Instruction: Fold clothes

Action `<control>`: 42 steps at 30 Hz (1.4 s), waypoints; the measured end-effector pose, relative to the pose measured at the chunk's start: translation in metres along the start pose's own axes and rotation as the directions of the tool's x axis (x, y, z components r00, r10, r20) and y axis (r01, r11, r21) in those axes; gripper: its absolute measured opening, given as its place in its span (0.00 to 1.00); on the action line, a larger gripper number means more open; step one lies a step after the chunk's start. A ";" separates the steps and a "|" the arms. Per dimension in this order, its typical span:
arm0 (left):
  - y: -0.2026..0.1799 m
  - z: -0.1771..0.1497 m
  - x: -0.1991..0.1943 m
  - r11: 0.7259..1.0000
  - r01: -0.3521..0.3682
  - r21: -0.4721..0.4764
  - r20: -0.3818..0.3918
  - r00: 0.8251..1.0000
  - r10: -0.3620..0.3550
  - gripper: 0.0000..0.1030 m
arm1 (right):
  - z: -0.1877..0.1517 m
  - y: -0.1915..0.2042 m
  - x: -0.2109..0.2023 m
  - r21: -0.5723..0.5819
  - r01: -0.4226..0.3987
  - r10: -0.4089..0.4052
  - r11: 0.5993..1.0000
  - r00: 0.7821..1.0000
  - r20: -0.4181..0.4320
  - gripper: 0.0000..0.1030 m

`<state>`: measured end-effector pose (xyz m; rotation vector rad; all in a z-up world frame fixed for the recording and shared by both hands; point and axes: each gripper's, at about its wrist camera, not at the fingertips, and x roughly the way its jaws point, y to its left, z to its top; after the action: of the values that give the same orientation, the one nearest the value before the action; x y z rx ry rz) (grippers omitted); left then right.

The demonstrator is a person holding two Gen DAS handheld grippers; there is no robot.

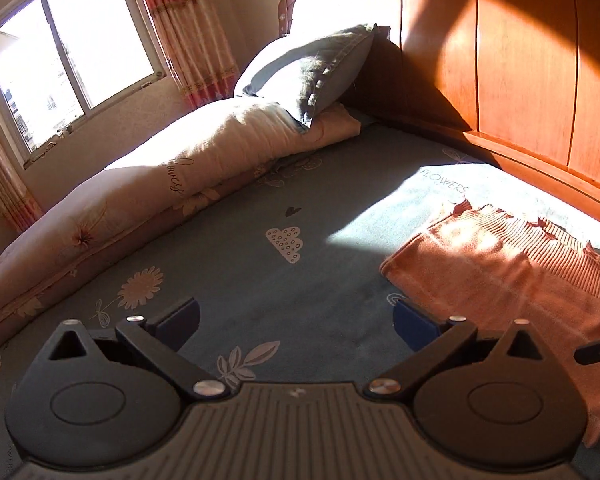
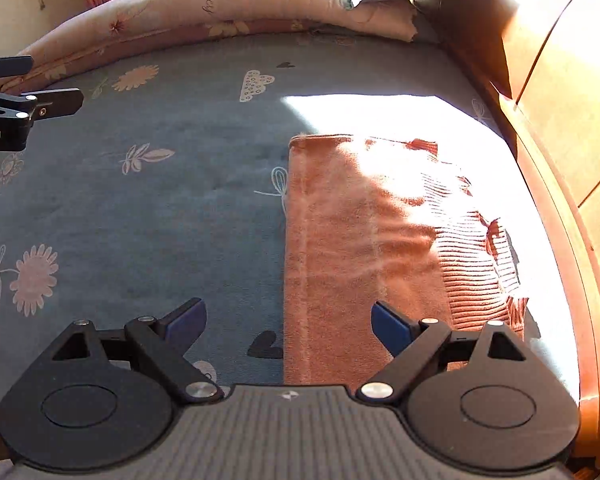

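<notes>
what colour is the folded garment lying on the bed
The folded ribbed knit garment is salmon pink, with a frilled edge; the right wrist view shows it best.

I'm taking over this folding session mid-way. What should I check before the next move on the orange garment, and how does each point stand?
1. Left gripper open and empty: ok.
2. Right gripper open and empty: ok.
3. Orange garment lies flat on the blue sheet with a straight left edge: ok.
4. Ruffled ribbed edge tucked in evenly: not ok, it sticks out on the right.
5. Room to the garment's left: ok.
6. Fold fully finished: cannot tell.
</notes>
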<state>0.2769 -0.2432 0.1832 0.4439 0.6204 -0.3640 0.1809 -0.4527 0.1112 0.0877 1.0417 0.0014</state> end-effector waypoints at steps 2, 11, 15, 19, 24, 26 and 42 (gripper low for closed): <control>0.020 -0.002 -0.018 0.997 -0.028 -0.066 -0.065 0.998 0.024 0.99 | 0.015 0.012 -0.016 -0.051 0.009 -0.009 0.999 1.000 -0.005 0.90; 0.077 -0.038 -0.075 0.932 -0.118 -0.343 -0.346 0.938 -0.008 0.99 | 0.065 0.055 -0.075 -0.169 0.017 -0.021 0.985 1.000 -0.020 0.92; 0.087 -0.056 -0.088 0.872 -0.161 -0.461 -0.442 0.894 -0.069 0.99 | 0.069 0.060 -0.077 -0.089 0.038 -0.047 0.995 0.993 -0.104 0.93; 0.090 -0.070 -0.102 0.835 -0.206 -0.511 -0.498 0.863 -0.091 0.99 | 0.062 0.064 -0.082 -0.056 0.054 -0.061 0.997 0.990 -0.127 0.93; 0.091 -0.073 -0.110 0.817 -0.213 -0.536 -0.526 0.842 -0.125 0.99 | 0.050 0.060 -0.091 0.007 0.071 -0.070 0.997 0.986 -0.151 0.94; 0.089 -0.072 -0.111 0.823 -0.226 -0.521 -0.545 0.830 -0.118 0.99 | 0.044 0.059 -0.094 0.018 0.086 -0.082 0.996 0.983 -0.161 0.94; 0.079 -0.074 -0.104 0.857 -0.218 -0.468 -0.614 0.777 -0.138 0.99 | 0.021 0.050 -0.093 0.124 0.092 -0.063 0.988 0.973 -0.221 0.94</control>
<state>0.1984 -0.1195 0.2172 0.0362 1.3340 0.0270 0.1545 -0.4084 0.2055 0.1717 1.2628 -0.1325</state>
